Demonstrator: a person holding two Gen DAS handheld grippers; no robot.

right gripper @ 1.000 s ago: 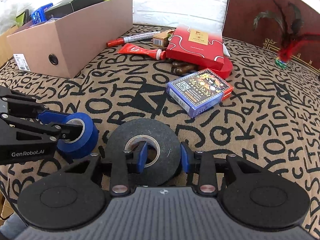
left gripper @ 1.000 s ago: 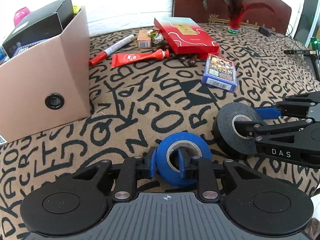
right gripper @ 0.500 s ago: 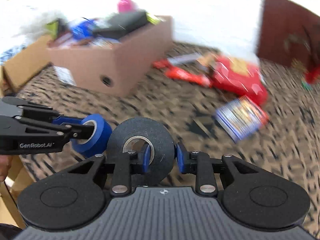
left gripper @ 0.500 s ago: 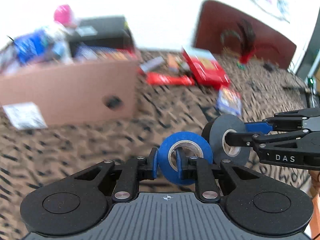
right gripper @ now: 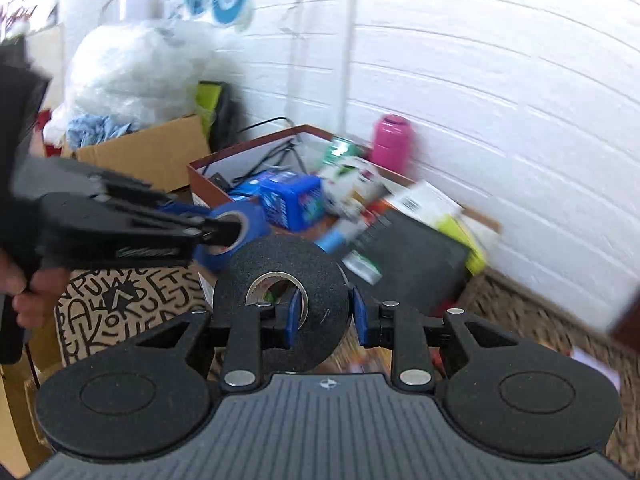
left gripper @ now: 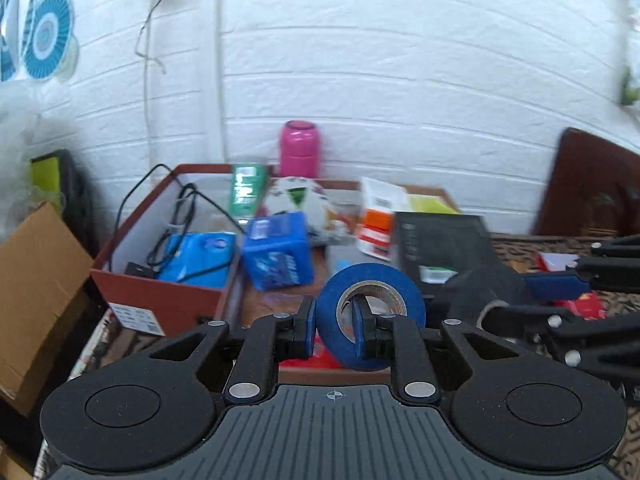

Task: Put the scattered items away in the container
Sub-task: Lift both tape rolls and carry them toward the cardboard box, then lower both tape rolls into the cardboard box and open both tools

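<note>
My left gripper (left gripper: 334, 326) is shut on a blue tape roll (left gripper: 404, 292), one finger through its core, and holds it in the air at the near edge of the open cardboard box (left gripper: 160, 298). My right gripper (right gripper: 322, 314) is shut on a black tape roll (right gripper: 240, 280) the same way, held up beside the box (right gripper: 200, 176). The blue roll also shows in the right wrist view (right gripper: 250, 218), and the black roll in the left wrist view (left gripper: 480, 286), to the right of the blue one. The box holds several items.
In the box lie a blue packet (left gripper: 278, 250), a black box (left gripper: 440, 248), a cable (left gripper: 180, 216) and cartons. A pink bottle (left gripper: 300, 154) stands behind it by the white wall. A second cardboard box (left gripper: 36, 292) is at the left. The patterned cloth (right gripper: 120, 304) lies below.
Both grippers have lifted their tape rolls off the patterned cloth and carried them left and up to the box, which now fills the middle of both views.
</note>
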